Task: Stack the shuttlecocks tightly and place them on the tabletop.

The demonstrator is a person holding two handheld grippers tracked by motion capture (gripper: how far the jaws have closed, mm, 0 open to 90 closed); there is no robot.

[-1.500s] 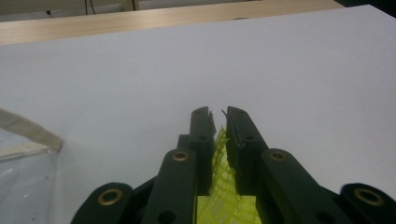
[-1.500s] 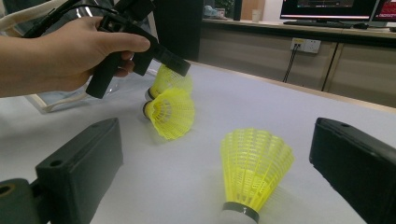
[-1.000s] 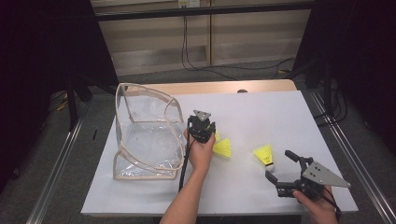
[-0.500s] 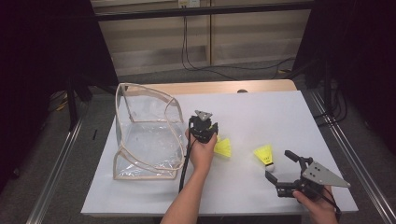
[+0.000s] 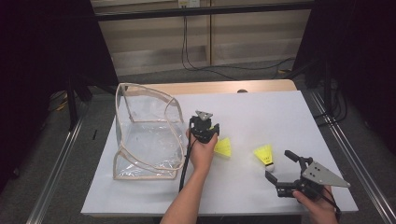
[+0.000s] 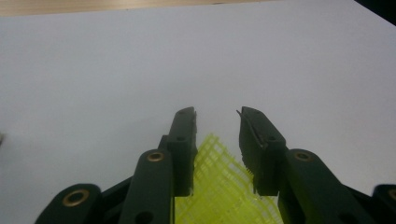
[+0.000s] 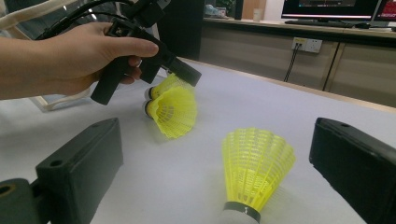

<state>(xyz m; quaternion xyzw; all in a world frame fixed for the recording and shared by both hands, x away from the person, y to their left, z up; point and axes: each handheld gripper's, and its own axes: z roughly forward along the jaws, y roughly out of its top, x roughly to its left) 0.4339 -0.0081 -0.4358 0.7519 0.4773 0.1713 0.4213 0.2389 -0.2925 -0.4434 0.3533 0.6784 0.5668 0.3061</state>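
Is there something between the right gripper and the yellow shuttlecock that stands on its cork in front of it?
Nothing visible. The right gripper has its jaws wide open, and the standing shuttlecock is just ahead of them with only bare white table between. The other shuttlecock lies farther away, at the left gripper.

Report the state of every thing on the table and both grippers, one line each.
Clear bag: standing, mouth open, nothing visible inside.
Left gripper: fingers have just been opening, apart now, yellow mesh between them.
Left shuttlecock: lying on its side, skirt between those fingers.
Right shuttlecock: lying free, cork toward the right gripper.
Right gripper: fingers wide open, holding nothing.
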